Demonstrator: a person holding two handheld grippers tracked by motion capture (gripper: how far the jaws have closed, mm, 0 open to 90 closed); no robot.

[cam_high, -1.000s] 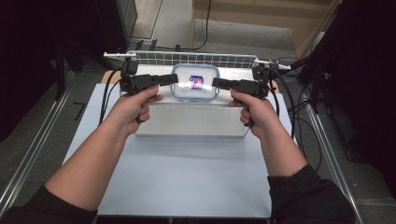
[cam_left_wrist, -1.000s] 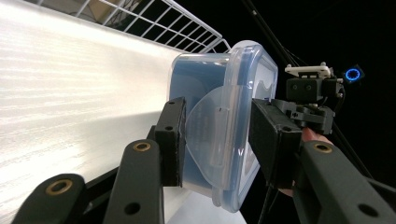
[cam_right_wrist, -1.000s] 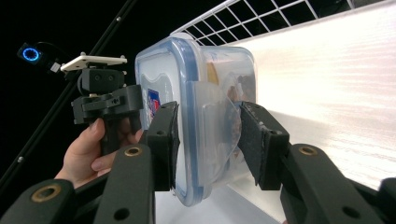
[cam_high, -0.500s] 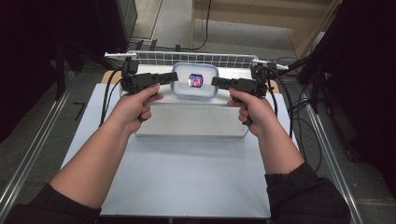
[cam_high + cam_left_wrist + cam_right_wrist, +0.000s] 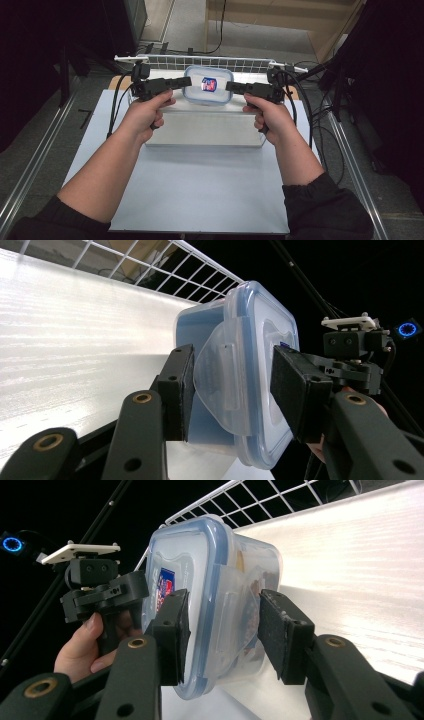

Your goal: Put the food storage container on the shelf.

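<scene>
A clear plastic food container [image 5: 207, 85] with a blue-sealed lid and a red and blue sticker rests on a metal platform [image 5: 205, 132]. My left gripper [image 5: 186, 81] reaches its left end and my right gripper [image 5: 230, 86] its right end. In the left gripper view the side latch [image 5: 220, 375] sits between the jaws of the left gripper [image 5: 227, 375]. These jaws have just been opening and a gap shows on the lid side. In the right gripper view the right gripper [image 5: 222, 625] straddles the other latch [image 5: 227, 610], with its far pad [image 5: 280, 630] standing clear of it.
A white wire rack [image 5: 200, 62] runs along the back of the platform. The platform stands on a pale table sheet [image 5: 200, 190]. Cables [image 5: 117, 100] trail from both grippers. Metal rails [image 5: 40, 150] flank the table.
</scene>
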